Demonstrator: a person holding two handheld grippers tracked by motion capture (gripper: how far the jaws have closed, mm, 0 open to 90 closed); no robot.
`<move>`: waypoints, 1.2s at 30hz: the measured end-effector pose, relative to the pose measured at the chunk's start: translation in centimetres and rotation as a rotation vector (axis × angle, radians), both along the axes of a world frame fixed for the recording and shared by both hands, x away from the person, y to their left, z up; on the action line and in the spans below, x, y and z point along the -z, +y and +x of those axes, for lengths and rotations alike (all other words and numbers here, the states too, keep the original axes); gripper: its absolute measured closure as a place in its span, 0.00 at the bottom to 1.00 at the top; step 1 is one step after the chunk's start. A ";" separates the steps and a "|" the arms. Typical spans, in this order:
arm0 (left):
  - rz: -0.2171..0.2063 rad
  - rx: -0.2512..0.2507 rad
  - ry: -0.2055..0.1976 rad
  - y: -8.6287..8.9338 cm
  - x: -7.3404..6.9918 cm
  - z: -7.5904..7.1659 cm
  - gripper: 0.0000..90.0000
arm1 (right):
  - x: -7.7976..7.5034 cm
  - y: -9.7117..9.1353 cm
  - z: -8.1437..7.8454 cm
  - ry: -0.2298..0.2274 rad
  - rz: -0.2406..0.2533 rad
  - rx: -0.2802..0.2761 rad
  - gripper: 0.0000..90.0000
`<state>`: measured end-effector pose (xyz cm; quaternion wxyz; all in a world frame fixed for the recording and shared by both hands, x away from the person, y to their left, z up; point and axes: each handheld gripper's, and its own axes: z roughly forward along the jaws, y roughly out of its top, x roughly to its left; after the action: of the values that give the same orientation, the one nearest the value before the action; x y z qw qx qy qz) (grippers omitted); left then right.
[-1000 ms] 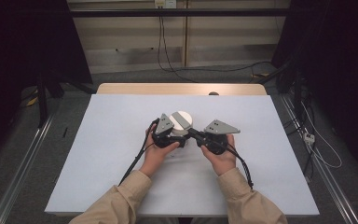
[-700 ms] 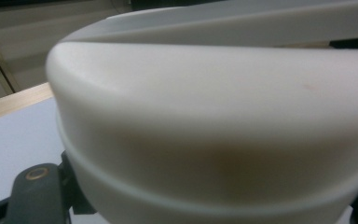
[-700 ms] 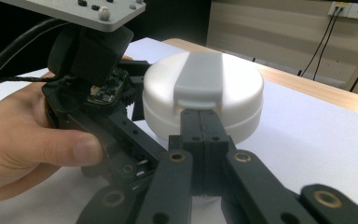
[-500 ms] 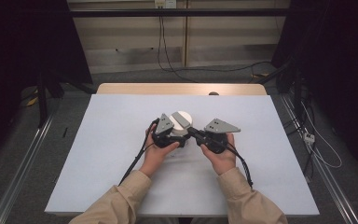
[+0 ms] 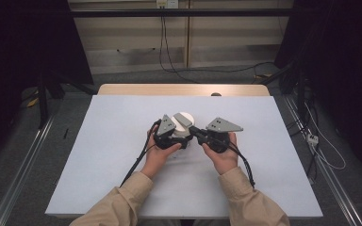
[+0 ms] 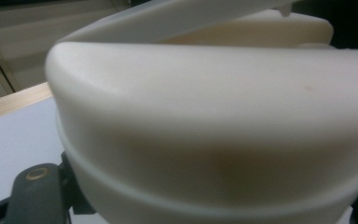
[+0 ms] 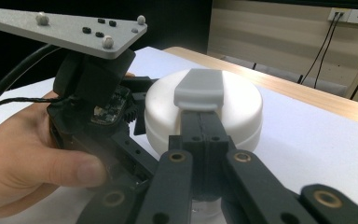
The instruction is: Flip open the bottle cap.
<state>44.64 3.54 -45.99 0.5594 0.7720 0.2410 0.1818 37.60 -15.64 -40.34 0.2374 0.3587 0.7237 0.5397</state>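
A person is sitting at the white table (image 5: 103, 155), both beige sleeves coming in from the near edge, and is holding a tool in each hand close together near the middle of the table.

Between the two tools a round white container (image 5: 183, 123) with a grey tab (image 5: 185, 119) on its lid is standing. From above it is showing just past the left tool (image 5: 179, 139) and just to the left of the right tool (image 5: 194, 132). The two tools are angling in toward it from either side, their grey three-cornered plates lying to the left and right of the lid.

The left tool is clamping the container's body: in the left gripper view the cream-white wall (image 6: 214, 140) is sitting right against the camera, with one black jaw showing at the lower left edge, touching the wall. In the right gripper view that same left tool (image 7: 137, 114) is pressing against the container's (image 7: 242, 112) side, with the person's left hand (image 7: 23, 154) wrapped around it.

The right tool (image 7: 200, 122) is reaching up over the lid from the front. Its two jaws are lying pressed together, their tips meeting right under the near edge of the grey tab (image 7: 199, 89); whether they are nipping the tab's edge I cannot tell.
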 end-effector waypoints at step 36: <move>0.002 0.001 0.000 0.0 0.0 0.0 0.21 | -1.7 1.5 1.1 -0.017 -0.013 -0.012 1.00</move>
<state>44.64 3.55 -45.98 0.5589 0.7726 0.2405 0.1814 38.74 -14.17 -38.63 0.2424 0.3482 0.7273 0.5394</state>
